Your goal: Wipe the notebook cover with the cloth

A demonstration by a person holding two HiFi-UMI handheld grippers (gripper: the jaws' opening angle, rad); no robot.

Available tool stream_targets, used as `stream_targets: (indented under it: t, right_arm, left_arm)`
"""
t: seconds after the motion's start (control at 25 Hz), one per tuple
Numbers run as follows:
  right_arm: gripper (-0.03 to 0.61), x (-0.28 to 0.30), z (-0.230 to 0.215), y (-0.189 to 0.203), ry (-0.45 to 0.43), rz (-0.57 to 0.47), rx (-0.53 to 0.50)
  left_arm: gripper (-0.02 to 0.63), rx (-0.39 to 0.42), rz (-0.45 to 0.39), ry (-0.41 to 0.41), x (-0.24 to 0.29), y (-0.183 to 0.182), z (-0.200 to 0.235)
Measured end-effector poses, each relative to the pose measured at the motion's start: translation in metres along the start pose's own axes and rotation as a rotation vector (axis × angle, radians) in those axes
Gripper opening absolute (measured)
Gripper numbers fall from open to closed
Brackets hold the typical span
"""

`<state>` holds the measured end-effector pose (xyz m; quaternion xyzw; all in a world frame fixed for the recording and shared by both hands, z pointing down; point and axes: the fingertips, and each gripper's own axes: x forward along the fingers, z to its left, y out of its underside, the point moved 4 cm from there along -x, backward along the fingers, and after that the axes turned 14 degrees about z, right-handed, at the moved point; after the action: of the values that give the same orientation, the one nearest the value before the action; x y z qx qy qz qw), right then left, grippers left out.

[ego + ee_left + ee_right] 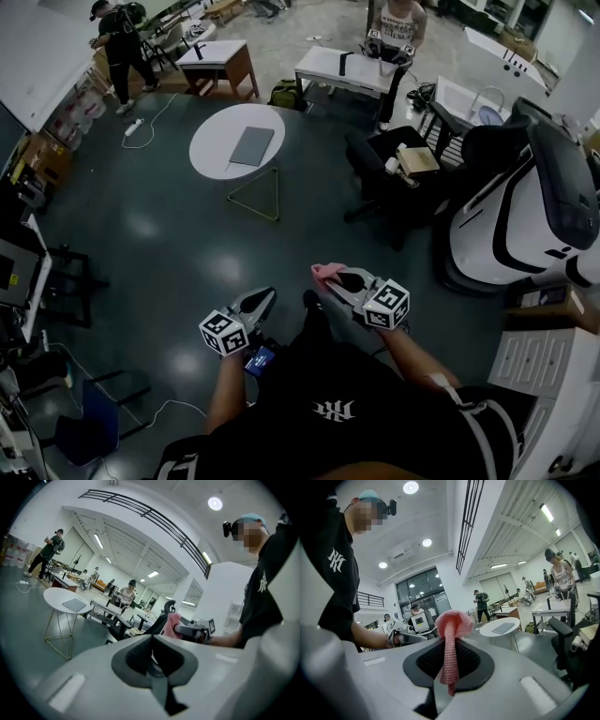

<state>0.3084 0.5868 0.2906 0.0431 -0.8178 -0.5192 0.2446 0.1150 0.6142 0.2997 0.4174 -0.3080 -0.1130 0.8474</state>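
Right gripper (345,280) clamps the pink cloth (449,648): soft, light, limp, pinched at a fold. Left gripper (260,299) is closed, empty. Notebook (251,145) lies flat on round table (211,150), well apart; likely stiff, may slide.

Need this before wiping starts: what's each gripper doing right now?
Left gripper: tongs closed, nothing in them.
Right gripper: tongs closed on the pink cloth.
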Motion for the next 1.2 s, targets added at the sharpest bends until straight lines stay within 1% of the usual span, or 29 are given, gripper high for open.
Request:
stream_targets:
  t: [0.12, 0.24, 0.32, 0.4, 0.64, 0.76, 1.0, 1.2]
  right_arm:
    - [0.035, 0.005, -0.02, -0.01, 0.007, 0.008, -0.008]
    - [0.035, 0.011, -0.056, -0.016, 0.035, 0.032, 0.014]
    - [0.035, 0.017, -0.079, -0.026, 0.046, 0.039, 0.028]
    - [0.035, 0.028, -0.099, -0.045, 0.05, 0.044, 0.018]
    - [0.035, 0.072, -0.155, -0.122, 0.049, 0.046, -0.054]
    - [0.035, 0.097, -0.178, -0.15, 0.042, 0.057, -0.077]
    - [0.035, 0.132, -0.219, -0.189, 0.057, 0.077, -0.087]
    - [0.035, 0.146, -0.258, -0.2, 0.086, 0.082, -0.075]
  left_arm:
    - [-0.009, 0.0, -0.009, 0.009, 0.016, -0.02, 0.021]
    - [-0.009, -0.007, -0.018, 0.016, 0.035, -0.04, 0.046]
    - [-0.009, -0.008, -0.023, 0.019, 0.045, -0.056, 0.064]
    - [-0.009, -0.011, -0.035, 0.02, 0.052, -0.077, 0.084]
    - [-0.009, 0.0, -0.095, 0.014, 0.069, -0.146, 0.148]
    - [-0.009, 0.0, -0.123, 0.004, 0.071, -0.173, 0.18]
    - [-0.009, -0.03, -0.136, -0.004, 0.084, -0.202, 0.24]
    - [-0.009, -0.021, -0.125, -0.004, 0.108, -0.222, 0.28]
